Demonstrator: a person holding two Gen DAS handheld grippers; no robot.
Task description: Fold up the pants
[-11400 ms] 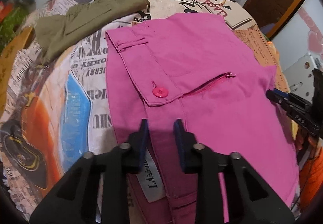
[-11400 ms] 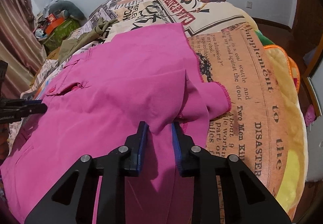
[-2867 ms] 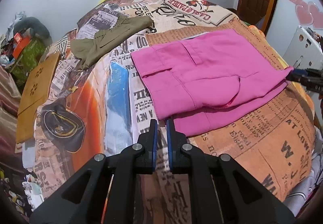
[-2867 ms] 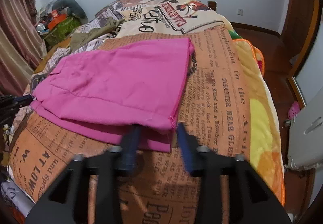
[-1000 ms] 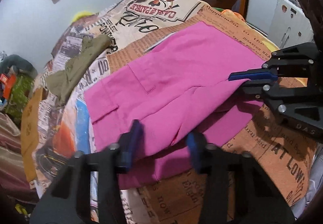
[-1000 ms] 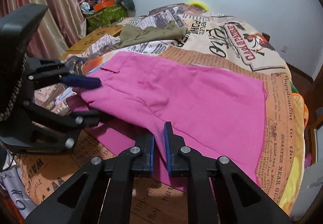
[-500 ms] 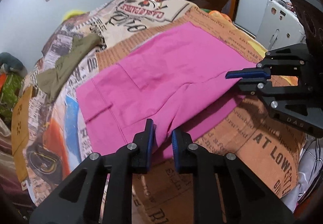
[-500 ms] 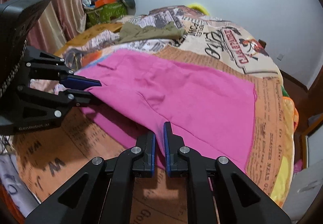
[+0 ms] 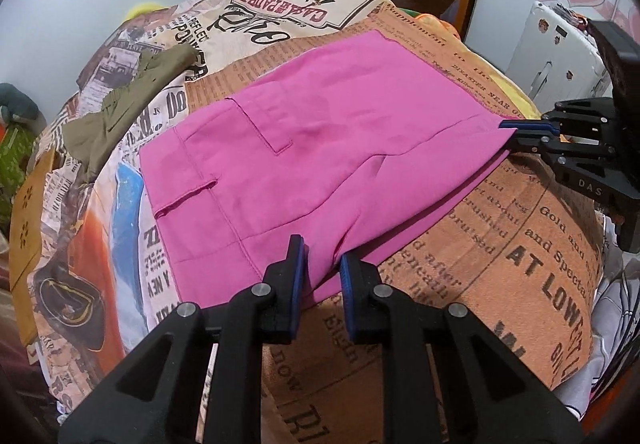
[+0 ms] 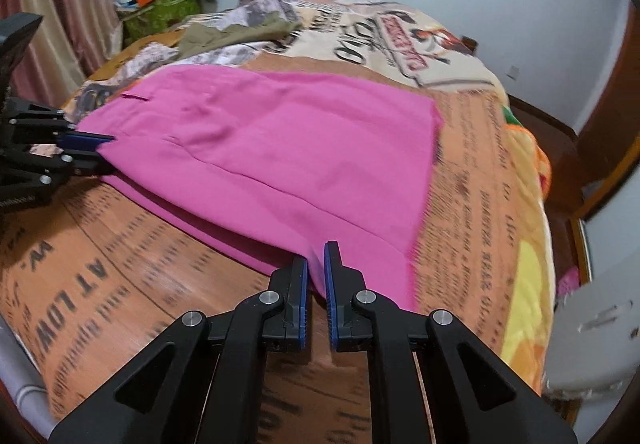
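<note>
Only from the left wrist, pants (image 9: 320, 148) pockets show; both jaws pinch their hem.

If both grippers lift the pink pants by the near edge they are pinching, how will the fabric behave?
The pink pants probably hang floppy: the layers already sag between the left gripper and right gripper. Likely light, since small pinches gather them. The folded layers look offset, so they may slide apart.

Folded pink cotton pants (image 9: 320, 148) are spread on the newspaper-print bedspread (image 9: 500, 264); crumpled olive-green fabric garment (image 9: 132, 100) is laid behind them, apart, toward the far left.
</note>
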